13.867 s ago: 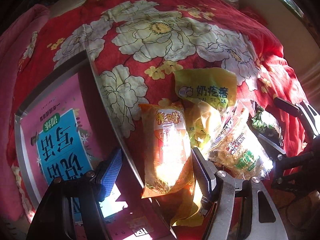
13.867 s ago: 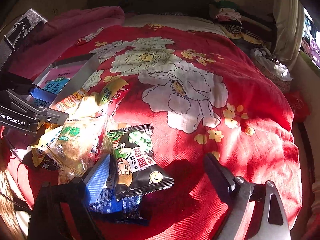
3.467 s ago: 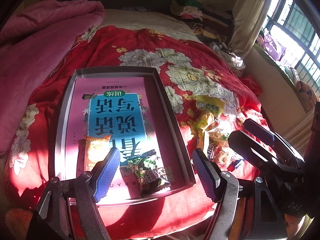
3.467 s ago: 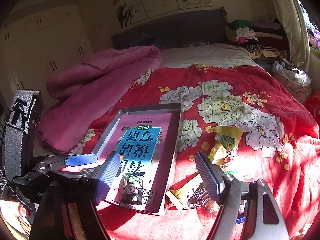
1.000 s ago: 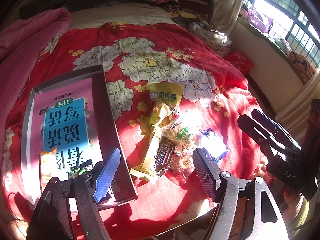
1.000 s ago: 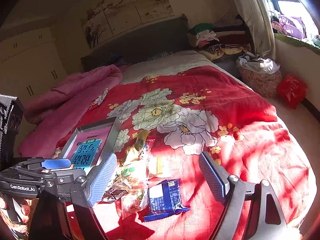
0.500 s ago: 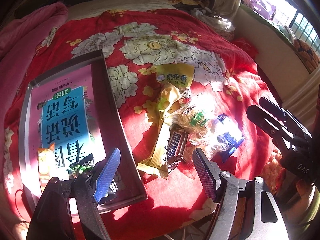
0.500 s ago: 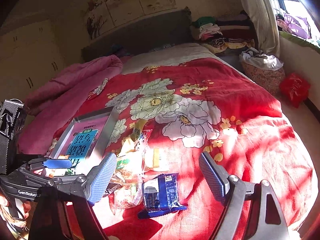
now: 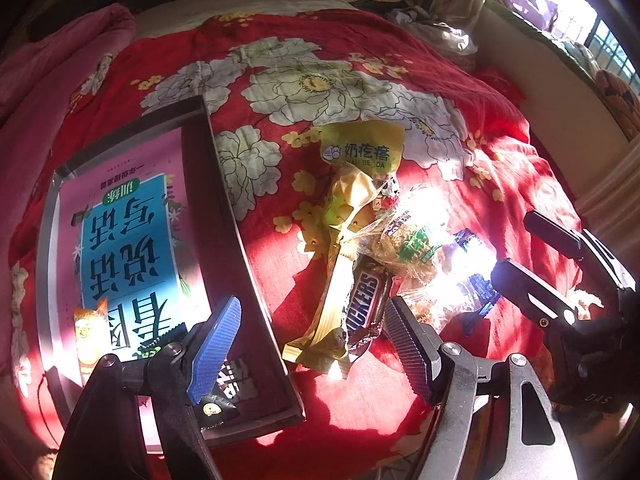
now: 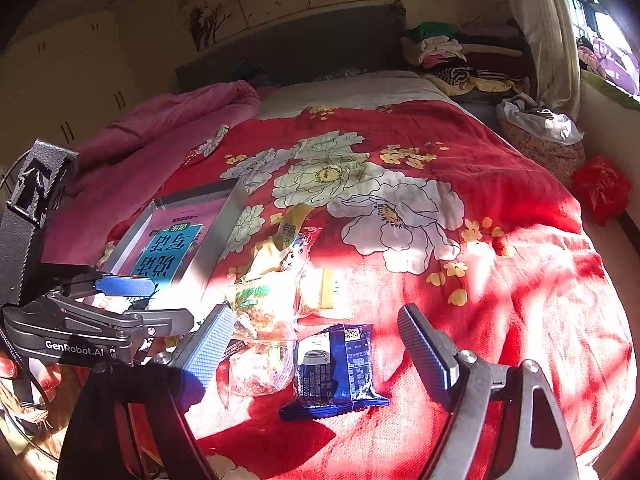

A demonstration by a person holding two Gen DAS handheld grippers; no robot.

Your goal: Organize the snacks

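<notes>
A pile of snacks lies on the red flowered bedspread: a yellow bag (image 9: pixel 362 148), a long yellow wrapper (image 9: pixel 334 300), a Snickers bar (image 9: pixel 366 300), clear cracker packs (image 9: pixel 412 236) and a blue packet (image 10: pixel 334 364). Left of the pile sits a grey tray (image 9: pixel 224 208) lined with a pink and blue book cover; an orange snack (image 9: pixel 86 332) and a black-green packet (image 9: pixel 216 400) lie in it. My left gripper (image 9: pixel 310 344) hangs open above the tray's right wall and the Snickers bar, holding nothing. My right gripper (image 10: pixel 316 344) stands open above the blue packet, also empty.
A pink quilt (image 10: pixel 168 124) is bunched at the bed's left. Folded clothes (image 10: pixel 452 52) are stacked by the headboard, with a basket (image 10: pixel 540 136) and a red bag (image 10: pixel 600 188) beside the bed on the right. Sun glare washes out part of the pile.
Both grippers have sunk toward the bed, so the snack pile looks larger and nearer in both views. Both stay open and empty.
</notes>
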